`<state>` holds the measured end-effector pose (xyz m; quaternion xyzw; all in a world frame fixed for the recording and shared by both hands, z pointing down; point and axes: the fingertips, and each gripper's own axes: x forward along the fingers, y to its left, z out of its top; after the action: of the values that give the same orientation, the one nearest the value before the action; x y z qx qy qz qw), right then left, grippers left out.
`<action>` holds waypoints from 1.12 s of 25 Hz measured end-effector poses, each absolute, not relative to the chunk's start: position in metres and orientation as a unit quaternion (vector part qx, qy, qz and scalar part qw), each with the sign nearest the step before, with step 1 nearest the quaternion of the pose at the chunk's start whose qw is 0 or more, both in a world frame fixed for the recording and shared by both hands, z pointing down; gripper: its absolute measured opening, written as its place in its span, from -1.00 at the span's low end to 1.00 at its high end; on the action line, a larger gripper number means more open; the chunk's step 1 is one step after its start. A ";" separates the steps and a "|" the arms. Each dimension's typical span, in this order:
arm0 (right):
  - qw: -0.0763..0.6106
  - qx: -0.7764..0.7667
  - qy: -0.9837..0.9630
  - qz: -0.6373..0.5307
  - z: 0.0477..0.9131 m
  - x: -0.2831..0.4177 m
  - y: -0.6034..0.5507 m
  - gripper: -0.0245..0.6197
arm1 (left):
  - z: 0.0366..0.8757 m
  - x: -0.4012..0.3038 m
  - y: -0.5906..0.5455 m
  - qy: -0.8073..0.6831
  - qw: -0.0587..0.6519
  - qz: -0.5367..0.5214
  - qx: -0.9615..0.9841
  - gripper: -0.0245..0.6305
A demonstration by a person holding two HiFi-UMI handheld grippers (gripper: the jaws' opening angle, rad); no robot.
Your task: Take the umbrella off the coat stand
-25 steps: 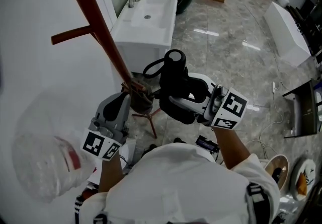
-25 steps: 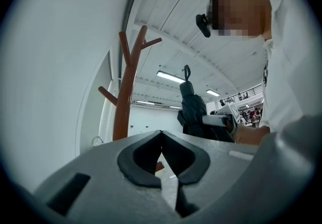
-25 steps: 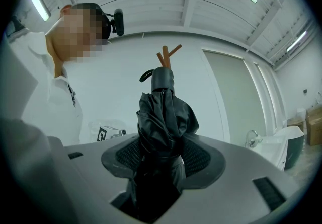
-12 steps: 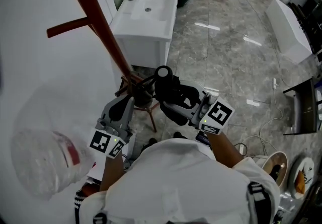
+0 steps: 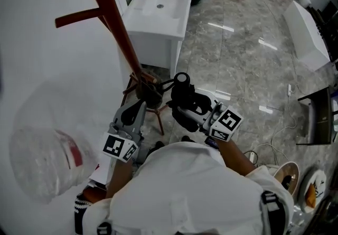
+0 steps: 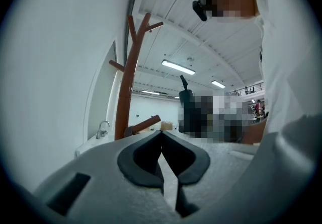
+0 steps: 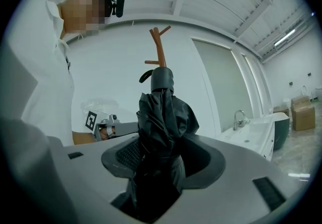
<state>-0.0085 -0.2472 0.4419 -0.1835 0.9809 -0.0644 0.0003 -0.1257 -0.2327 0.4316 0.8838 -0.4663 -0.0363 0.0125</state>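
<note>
Jaws of the right gripper point(image 7: 163, 163) were clamped on the folded black umbrella point(image 7: 163, 112), which stuck out lengthwise straight ahead of them, low by the foot of the coat stand point(image 5: 119, 33) and seemingly off its pegs, while the left gripper point(image 6: 162, 167) had its jaws pinched together, empty.
</note>
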 end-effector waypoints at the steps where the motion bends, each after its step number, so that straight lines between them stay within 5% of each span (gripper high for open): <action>1: -0.001 -0.187 0.980 -0.062 0.445 -0.008 -0.247 -0.22 | 0.436 -0.126 -0.233 -0.470 0.010 -0.032 0.882 -0.89; 28: -0.019 -0.296 0.953 -0.059 0.473 0.051 -0.275 -0.22 | 0.493 -0.123 -0.237 -0.602 0.070 -0.036 0.795 -0.89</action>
<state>0.0513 -0.2746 0.4734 -0.2961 0.9532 -0.0586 -0.0188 -0.1227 -0.2375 0.4930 0.7945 -0.6021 -0.0356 0.0702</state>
